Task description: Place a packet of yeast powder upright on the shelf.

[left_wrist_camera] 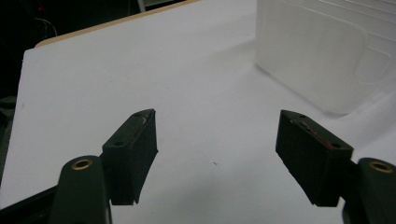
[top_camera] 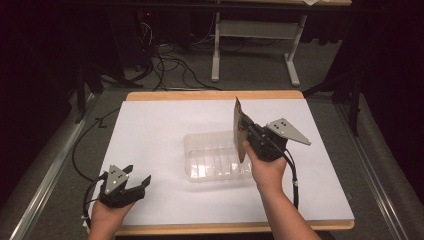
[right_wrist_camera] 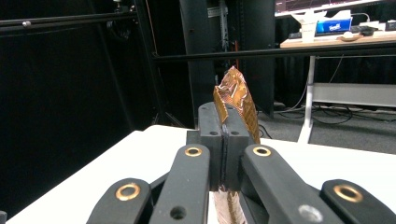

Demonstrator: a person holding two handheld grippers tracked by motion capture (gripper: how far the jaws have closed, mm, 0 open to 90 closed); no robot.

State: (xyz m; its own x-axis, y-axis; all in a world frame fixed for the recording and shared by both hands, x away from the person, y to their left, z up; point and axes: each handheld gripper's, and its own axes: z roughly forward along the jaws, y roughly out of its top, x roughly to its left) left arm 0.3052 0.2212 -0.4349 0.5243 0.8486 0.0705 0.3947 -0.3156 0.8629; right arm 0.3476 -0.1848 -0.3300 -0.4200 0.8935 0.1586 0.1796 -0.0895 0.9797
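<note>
Right gripper (top_camera: 248, 131) clamped on a brown foil packet (top_camera: 239, 127), held upright above the right end of a clear plastic tray (top_camera: 210, 157) mid-bench, left gripper (top_camera: 136, 181) spread apart, empty, low over the white bench (top_camera: 150, 125) near its front left corner

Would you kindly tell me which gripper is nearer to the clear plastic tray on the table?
The right. The right gripper holds a brown foil wrapper upright at the clear plastic tray's right edge; the left gripper rests open at the table's near-left, well apart from it.
</note>
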